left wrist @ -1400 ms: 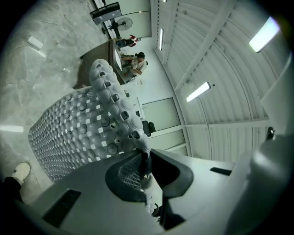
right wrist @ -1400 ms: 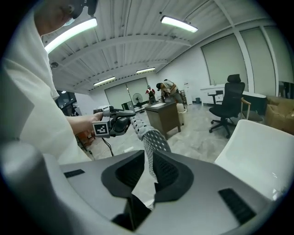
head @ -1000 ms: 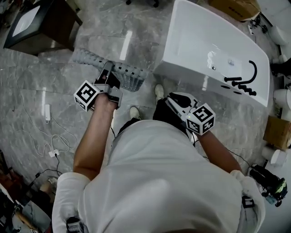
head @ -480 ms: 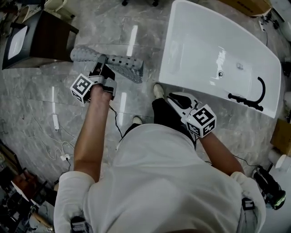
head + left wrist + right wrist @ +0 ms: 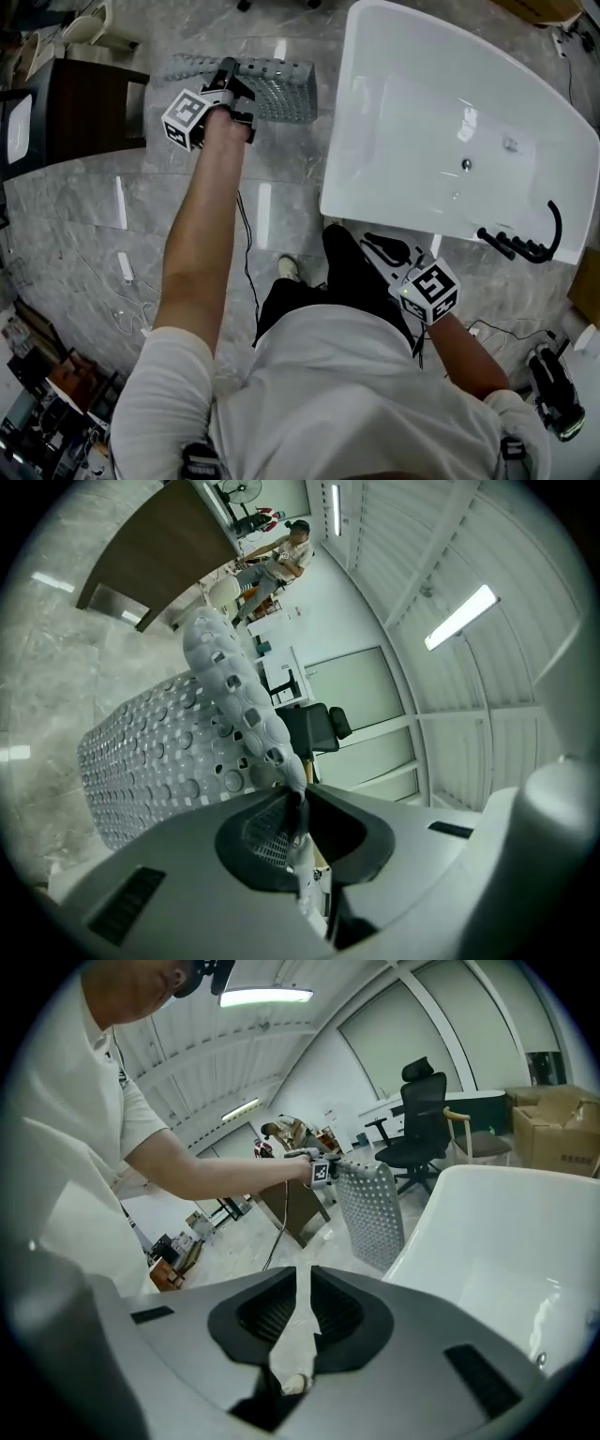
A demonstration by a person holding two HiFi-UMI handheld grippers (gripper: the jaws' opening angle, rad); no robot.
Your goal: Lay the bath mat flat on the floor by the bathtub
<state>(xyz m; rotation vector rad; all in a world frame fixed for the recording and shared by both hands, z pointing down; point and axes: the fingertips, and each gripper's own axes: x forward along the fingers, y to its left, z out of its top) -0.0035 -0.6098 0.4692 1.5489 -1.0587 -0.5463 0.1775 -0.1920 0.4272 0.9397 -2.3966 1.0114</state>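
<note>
I note the left hand-held gripper (image 5: pixel 230 71) pinching the hanging bath mat (image 5: pixel 278 90) beside the bathtub (image 5: pixel 441 103); the right hand-held gripper (image 5: pixel 379 247) is pressed together, empty.

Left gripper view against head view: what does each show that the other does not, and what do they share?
Only the left gripper view shows an office chair and ceiling lights. Only the head view shows the bathtub and the right gripper. Both show the left gripper shut on the bath mat, and the dark cabinet.
</note>
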